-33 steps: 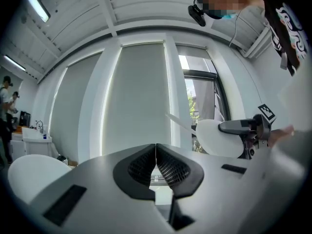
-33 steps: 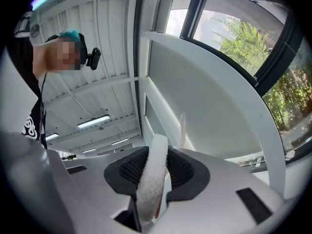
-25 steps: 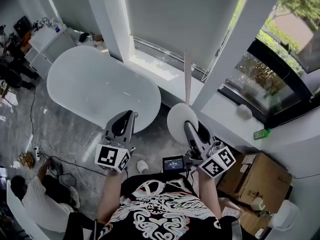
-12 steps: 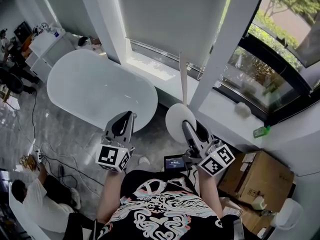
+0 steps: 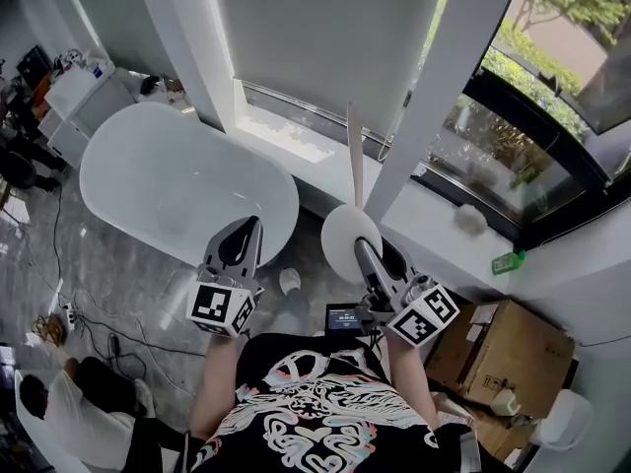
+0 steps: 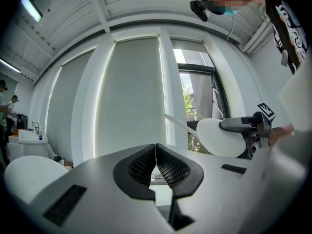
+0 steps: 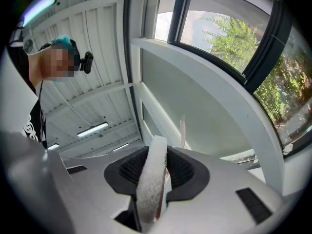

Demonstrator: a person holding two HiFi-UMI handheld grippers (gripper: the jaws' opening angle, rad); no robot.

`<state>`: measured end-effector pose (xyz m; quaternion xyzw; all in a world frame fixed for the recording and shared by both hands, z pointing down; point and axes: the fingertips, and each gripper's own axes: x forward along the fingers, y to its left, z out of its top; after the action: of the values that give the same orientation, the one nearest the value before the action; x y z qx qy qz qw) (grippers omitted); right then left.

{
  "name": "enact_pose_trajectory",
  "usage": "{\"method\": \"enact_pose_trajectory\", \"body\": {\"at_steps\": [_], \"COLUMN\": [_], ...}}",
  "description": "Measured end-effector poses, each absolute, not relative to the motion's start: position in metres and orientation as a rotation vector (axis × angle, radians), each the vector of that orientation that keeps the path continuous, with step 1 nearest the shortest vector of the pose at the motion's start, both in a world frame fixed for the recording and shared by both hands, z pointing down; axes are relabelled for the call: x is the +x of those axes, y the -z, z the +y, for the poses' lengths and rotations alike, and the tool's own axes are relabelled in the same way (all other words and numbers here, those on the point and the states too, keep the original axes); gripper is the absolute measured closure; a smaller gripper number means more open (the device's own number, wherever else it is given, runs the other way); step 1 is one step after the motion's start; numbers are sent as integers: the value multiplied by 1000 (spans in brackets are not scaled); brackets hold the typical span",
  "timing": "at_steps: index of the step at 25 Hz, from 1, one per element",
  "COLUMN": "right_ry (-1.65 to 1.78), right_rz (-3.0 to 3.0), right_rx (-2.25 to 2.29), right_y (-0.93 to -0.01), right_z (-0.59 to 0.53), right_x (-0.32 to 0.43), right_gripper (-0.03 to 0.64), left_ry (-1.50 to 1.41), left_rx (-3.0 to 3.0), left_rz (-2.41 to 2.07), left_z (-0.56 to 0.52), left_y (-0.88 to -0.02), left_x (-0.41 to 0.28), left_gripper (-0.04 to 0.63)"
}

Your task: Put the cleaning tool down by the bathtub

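Right claw tilted up, clamped on cleaning tool | left claw level, pressed together, empty | bathtub just ahead of it

The bathtub looks glossy, the cleaning tool a fuzzy cloth pad (floor perhaps polished stone).

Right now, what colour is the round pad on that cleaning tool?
White. The cleaning tool shows best in the head view.
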<state>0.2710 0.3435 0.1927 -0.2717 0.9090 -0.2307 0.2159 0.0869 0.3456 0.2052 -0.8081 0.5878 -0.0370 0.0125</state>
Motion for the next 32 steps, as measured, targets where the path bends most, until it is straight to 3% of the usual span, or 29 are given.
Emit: {"method": "enact_pose_trajectory", "body": {"at_steps": [32], "right_ry": [700], "right_rz": [2514], "right_rx": [-825], "right_y": [-191], "right_z": [60], "right_x": [140], "right_gripper": [484], "left_ry": [120], "left_rx": [-2670], "left_rz": [1788], "left_z": [32], "left_y": [-224], "left_x": [-36], "left_gripper": [578]}}
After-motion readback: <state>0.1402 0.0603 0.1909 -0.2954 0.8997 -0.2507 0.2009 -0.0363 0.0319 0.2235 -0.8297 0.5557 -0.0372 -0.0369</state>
